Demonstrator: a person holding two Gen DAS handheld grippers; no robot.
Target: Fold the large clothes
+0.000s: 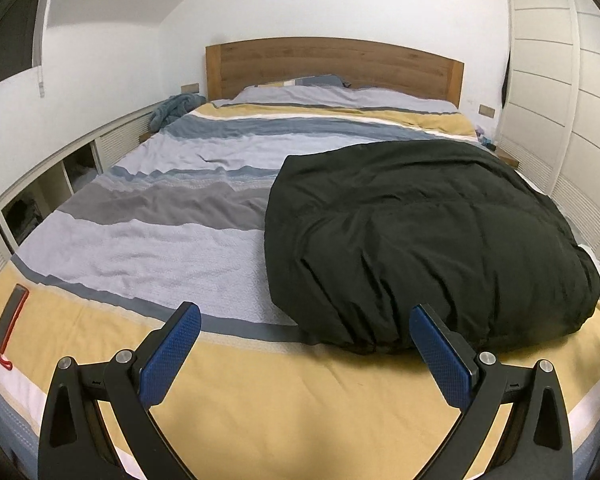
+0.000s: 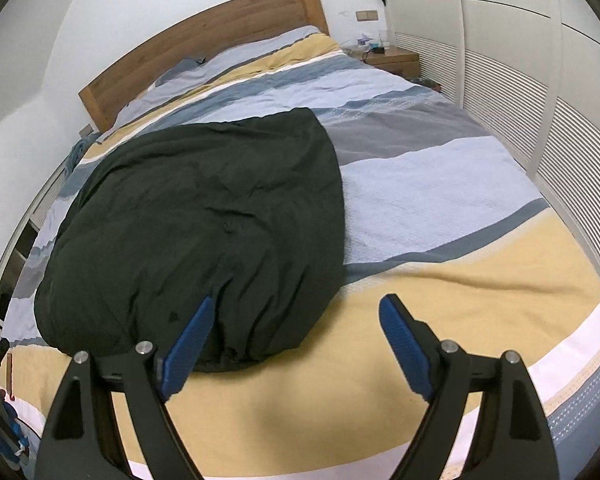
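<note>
A large black padded garment (image 1: 420,240) lies folded in a thick bundle on the striped bedspread (image 1: 172,240). It also shows in the right wrist view (image 2: 204,216), left of centre. My left gripper (image 1: 305,320) is open and empty, held above the yellow band of the bedspread, just in front of the garment's near left corner. My right gripper (image 2: 296,312) is open and empty, just in front of the garment's near right edge; its left finger (image 2: 188,344) overlaps the garment's hem in view.
A phone-like object with a red strap (image 1: 10,320) lies near the bed's left front corner. A wooden headboard (image 1: 332,64) stands at the far end. Low white shelves (image 1: 40,200) run along the left. White slatted wardrobe doors (image 2: 540,120) and a nightstand (image 2: 392,58) are on the right.
</note>
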